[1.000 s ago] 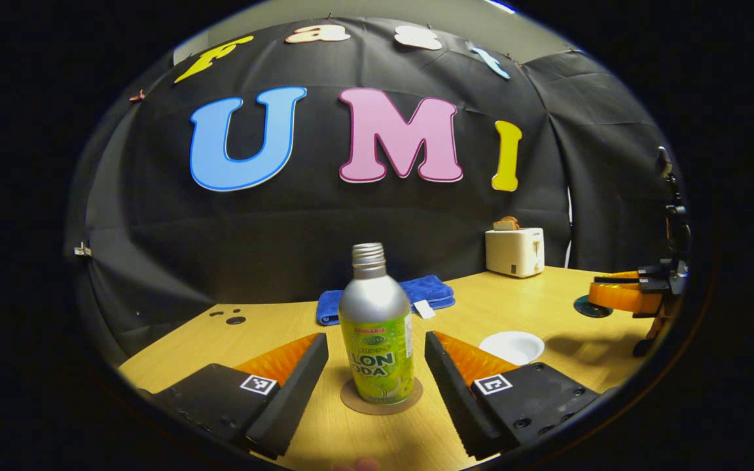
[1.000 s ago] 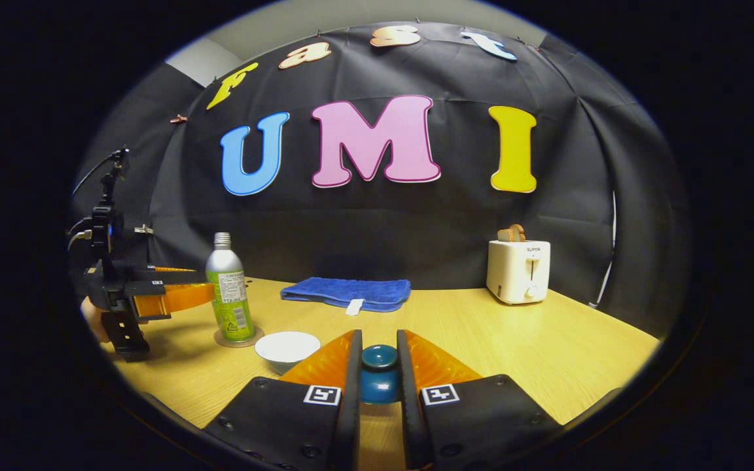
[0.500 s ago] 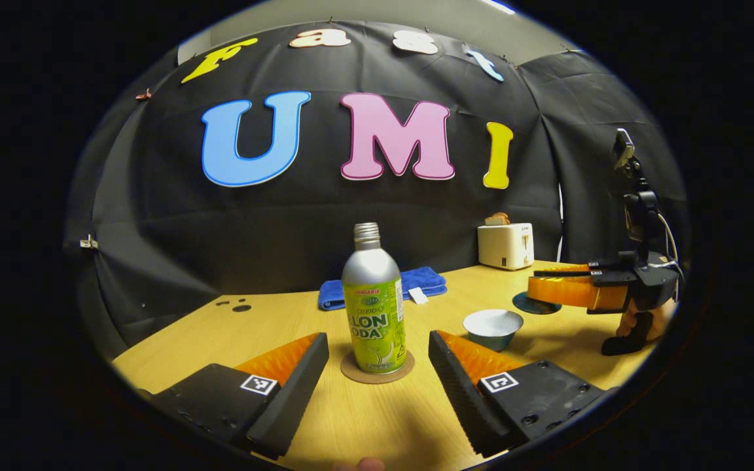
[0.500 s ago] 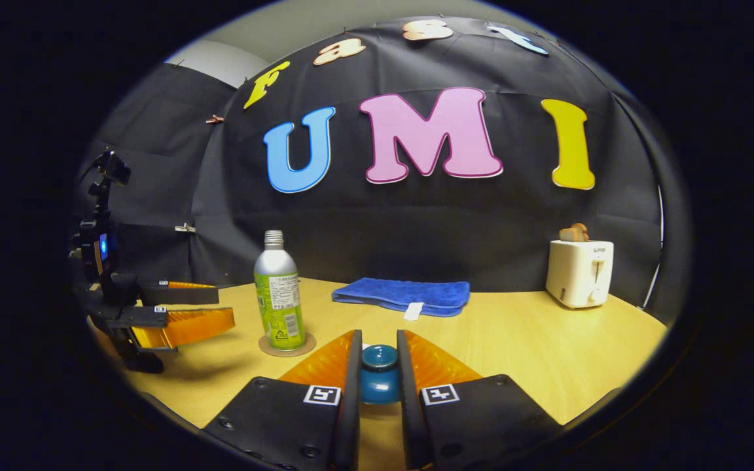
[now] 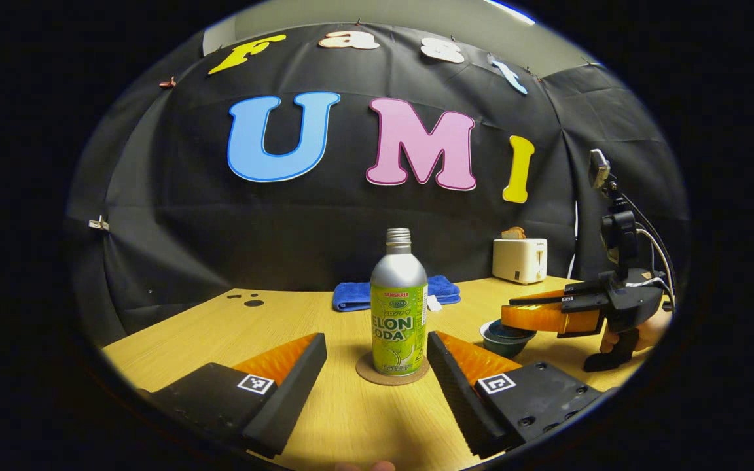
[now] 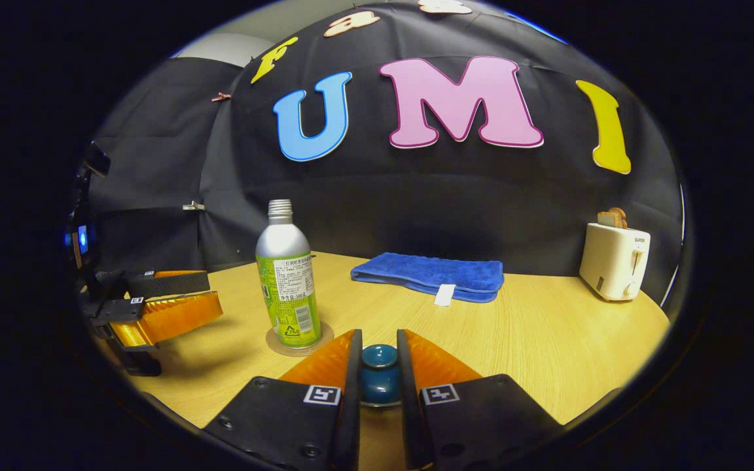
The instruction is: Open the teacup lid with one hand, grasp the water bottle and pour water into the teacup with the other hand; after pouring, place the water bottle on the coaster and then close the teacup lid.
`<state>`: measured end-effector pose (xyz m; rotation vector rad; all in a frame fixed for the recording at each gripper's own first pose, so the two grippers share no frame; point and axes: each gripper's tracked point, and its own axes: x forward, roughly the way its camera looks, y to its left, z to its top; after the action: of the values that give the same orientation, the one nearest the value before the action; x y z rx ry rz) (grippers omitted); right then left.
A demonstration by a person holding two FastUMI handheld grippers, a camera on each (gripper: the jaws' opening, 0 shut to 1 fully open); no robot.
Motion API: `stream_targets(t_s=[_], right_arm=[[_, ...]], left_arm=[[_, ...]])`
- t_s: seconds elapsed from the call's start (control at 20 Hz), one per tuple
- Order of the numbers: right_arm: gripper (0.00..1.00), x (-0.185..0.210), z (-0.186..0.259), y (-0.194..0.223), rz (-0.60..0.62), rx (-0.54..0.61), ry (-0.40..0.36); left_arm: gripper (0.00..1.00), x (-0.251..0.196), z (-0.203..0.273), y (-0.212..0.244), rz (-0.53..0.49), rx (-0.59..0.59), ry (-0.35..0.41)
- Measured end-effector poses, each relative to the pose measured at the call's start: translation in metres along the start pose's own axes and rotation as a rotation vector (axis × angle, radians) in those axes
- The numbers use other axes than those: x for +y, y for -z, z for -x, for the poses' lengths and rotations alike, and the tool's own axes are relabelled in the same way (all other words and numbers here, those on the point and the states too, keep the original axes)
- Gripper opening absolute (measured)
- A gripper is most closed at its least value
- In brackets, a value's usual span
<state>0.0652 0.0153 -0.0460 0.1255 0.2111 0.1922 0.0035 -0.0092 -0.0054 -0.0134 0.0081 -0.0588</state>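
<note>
The teacup lid's blue knob (image 6: 379, 373) is clamped between the two fingers of the right tongs (image 6: 379, 392), at 6 o'clock in the right gripper view. In the left gripper view the teacup (image 5: 506, 335) is seen at 3 o'clock on the counter (image 5: 285, 314), directly beneath those tongs (image 5: 527, 314); whether the lid is seated on the cup cannot be told. A hand (image 5: 639, 335) is seen on their grip.

The water bottle (image 5: 398, 307) is stood upright on the round coaster (image 5: 391, 374), near the centre of the left gripper view. It is framed by the left tongs (image 5: 377, 386), which are spread wide, with both fingers clear of the bottle. In the right gripper view the bottle (image 6: 287, 278) and coaster (image 6: 298, 343) are found at 9 o'clock, with the left tongs (image 6: 167, 301) farther out at the same bearing.

A folded blue towel (image 6: 429, 275) is laid near the far edge of the counter, at 12 o'clock. A white toaster (image 6: 614, 260) with bread in it is placed at 2 o'clock.
</note>
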Motion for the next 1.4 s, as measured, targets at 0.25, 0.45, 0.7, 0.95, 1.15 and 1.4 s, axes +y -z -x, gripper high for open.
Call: stream_targets(t_s=[0.25,0.45,0.7,0.95,1.15,1.4], right_arm=[[0.25,0.001,-0.002,0.003,0.003,0.021,-0.007],[0.27,0.001,-0.002,0.005,-0.004,0.036,-0.012],[0.59,-0.004,0.000,0.003,-0.013,0.024,0.016],[0.70,-0.013,0.034,-0.010,-0.012,-0.079,0.105],[0.69,-0.016,0.066,-0.015,-0.013,-0.149,0.171],[0.70,-0.011,0.084,-0.014,-0.013,-0.155,0.172]], left_arm=[[0.97,-0.001,0.000,-0.002,-0.001,0.000,0.008],[0.97,0.000,0.001,-0.002,-0.001,0.000,0.008],[0.97,-0.001,0.001,-0.002,-0.001,0.001,0.008],[0.97,0.000,0.001,-0.003,-0.001,0.001,0.008],[0.97,0.003,0.000,-0.003,-0.001,0.002,-0.011],[0.97,0.006,-0.001,-0.002,-0.001,0.001,-0.040]])
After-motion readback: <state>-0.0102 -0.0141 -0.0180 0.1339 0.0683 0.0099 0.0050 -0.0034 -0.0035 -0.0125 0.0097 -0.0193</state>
